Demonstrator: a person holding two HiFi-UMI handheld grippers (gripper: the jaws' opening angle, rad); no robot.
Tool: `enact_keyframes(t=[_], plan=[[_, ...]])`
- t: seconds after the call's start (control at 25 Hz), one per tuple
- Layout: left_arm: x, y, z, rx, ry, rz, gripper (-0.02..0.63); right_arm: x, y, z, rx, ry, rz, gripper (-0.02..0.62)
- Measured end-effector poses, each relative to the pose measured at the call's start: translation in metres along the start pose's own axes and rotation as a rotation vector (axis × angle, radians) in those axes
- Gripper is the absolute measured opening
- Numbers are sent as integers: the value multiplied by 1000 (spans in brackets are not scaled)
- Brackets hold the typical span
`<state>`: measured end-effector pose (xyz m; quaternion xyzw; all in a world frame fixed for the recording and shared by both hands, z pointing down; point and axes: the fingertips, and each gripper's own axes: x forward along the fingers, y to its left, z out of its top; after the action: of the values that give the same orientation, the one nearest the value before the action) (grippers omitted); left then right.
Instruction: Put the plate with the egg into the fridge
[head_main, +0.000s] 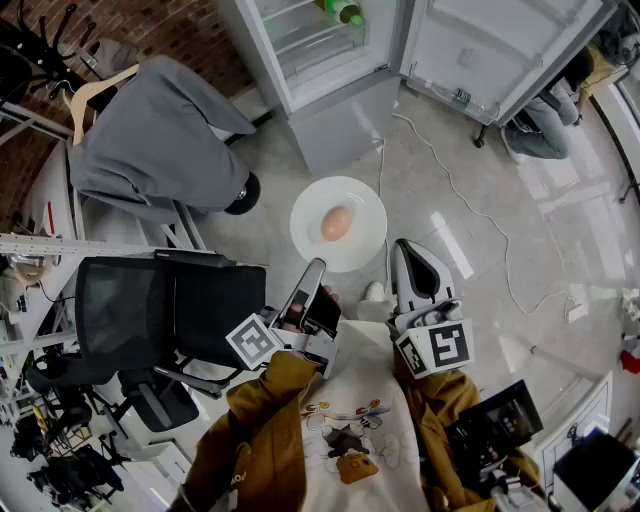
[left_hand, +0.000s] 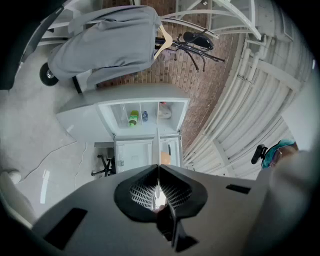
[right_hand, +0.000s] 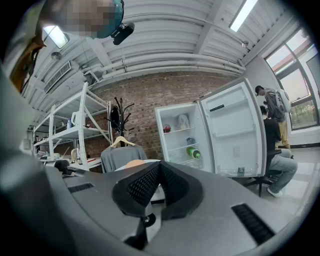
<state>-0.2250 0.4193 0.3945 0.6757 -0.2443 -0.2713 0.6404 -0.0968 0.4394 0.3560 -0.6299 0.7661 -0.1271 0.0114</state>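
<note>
A white plate (head_main: 362, 200) with a brown egg (head_main: 336, 223) hangs level above the floor, in front of the open fridge (head_main: 330, 60). My left gripper (head_main: 315, 268) is shut on the plate's near rim. In the left gripper view the plate (left_hand: 158, 142) shows edge-on as a thin white line running out from between the jaws, with the egg (left_hand: 165, 159) just right of it. My right gripper (head_main: 400, 248) is shut with nothing in it, beside the plate's right rim. Over its jaws in the right gripper view, the egg (right_hand: 134, 163) peeks out.
The fridge door (head_main: 500, 50) stands wide open to the right; a green bottle (head_main: 345, 10) lies on a shelf inside. A grey garment on a hanger (head_main: 150, 140) and a black chair (head_main: 170, 310) stand left. A white cable (head_main: 450, 180) crosses the floor. A seated person (head_main: 545, 125) is beyond the door.
</note>
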Motion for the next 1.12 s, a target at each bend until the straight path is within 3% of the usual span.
enact_keyframes(t=[0.72, 1.12], plan=[[18, -1, -7, 21, -10, 10, 17, 4, -24, 9, -4, -32, -15, 5], [59, 1, -24, 42, -32, 21, 17, 5, -83, 11, 36, -34, -16, 5]])
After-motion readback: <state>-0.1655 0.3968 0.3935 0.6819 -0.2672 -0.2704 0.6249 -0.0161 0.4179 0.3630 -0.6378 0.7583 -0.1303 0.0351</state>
